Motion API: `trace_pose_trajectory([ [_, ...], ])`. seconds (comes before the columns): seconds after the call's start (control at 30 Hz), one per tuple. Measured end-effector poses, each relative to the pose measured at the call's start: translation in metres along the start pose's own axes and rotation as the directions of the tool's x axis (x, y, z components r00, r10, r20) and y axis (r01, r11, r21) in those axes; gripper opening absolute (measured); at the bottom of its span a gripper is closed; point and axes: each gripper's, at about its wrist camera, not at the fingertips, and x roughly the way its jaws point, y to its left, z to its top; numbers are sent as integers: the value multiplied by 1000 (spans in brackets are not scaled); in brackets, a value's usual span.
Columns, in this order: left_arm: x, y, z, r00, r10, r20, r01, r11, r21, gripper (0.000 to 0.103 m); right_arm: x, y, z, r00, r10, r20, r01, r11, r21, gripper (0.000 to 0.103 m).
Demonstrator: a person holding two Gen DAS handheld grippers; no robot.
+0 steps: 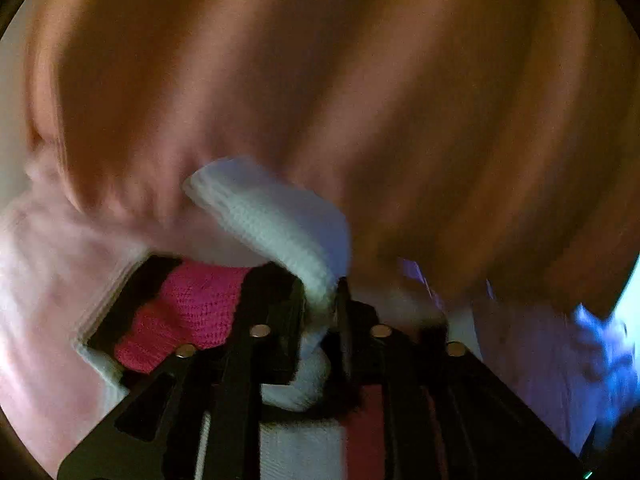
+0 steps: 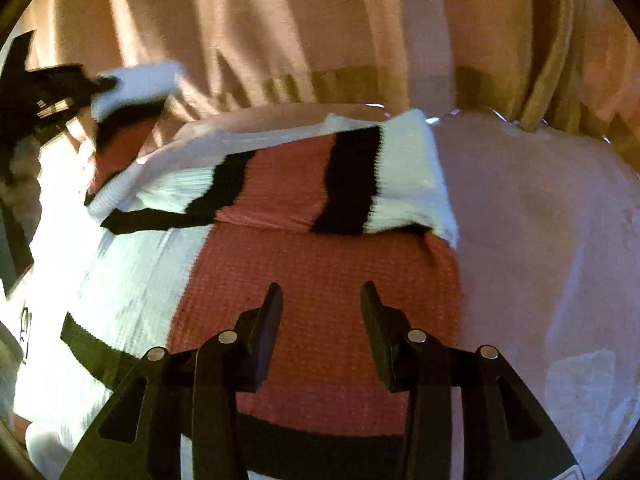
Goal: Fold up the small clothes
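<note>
A small knitted sweater (image 2: 320, 280) with red, white and black stripes lies on a pinkish-white surface (image 2: 540, 220). One sleeve (image 2: 360, 176) is folded across its upper part. My right gripper (image 2: 322, 300) is open and empty, just above the sweater's red middle. My left gripper (image 1: 322, 300) is shut on a white cuff (image 1: 280, 220) of the sweater and holds it lifted; red knit (image 1: 192, 312) hangs beside its fingers. In the right wrist view the left gripper (image 2: 60, 96) shows at the far left, holding the white cuff (image 2: 132, 88) above the surface.
Tan curtains (image 2: 320, 32) hang close behind the surface and fill the left wrist view's background (image 1: 360, 80). A clear plastic bag (image 2: 588, 392) lies at the right front of the surface. The left wrist view is motion-blurred.
</note>
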Motion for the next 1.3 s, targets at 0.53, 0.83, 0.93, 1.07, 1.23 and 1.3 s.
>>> trace_pose_trajectory([
  [0.53, -26, 111, -76, 982, 175, -75, -191, 911, -365, 80, 63, 4, 90, 999, 39, -10, -38, 996, 75, 59],
  [0.83, -25, 152, -70, 984, 157, -87, -179, 873, -454, 80, 114, 10, 78, 995, 32, -92, -13, 981, 193, 46],
  [0.93, -26, 153, -67, 983, 171, -61, -180, 878, -444, 80, 110, 26, 91, 992, 99, -83, -84, 981, 172, 9],
  [1.07, -32, 162, -60, 993, 113, -12, -105, 870, -481, 80, 50, 40, 122, 982, 165, 90, -173, 981, 93, 8],
  [1.23, -23, 181, -63, 994, 100, -34, -102, 833, -544, 80, 46, -1, 123, 994, -27, 110, 22, 999, 44, 9],
  [1.3, -13, 185, -67, 994, 85, -63, -105, 818, -565, 80, 87, -26, 111, 999, -26, -20, 28, 996, 85, 8],
])
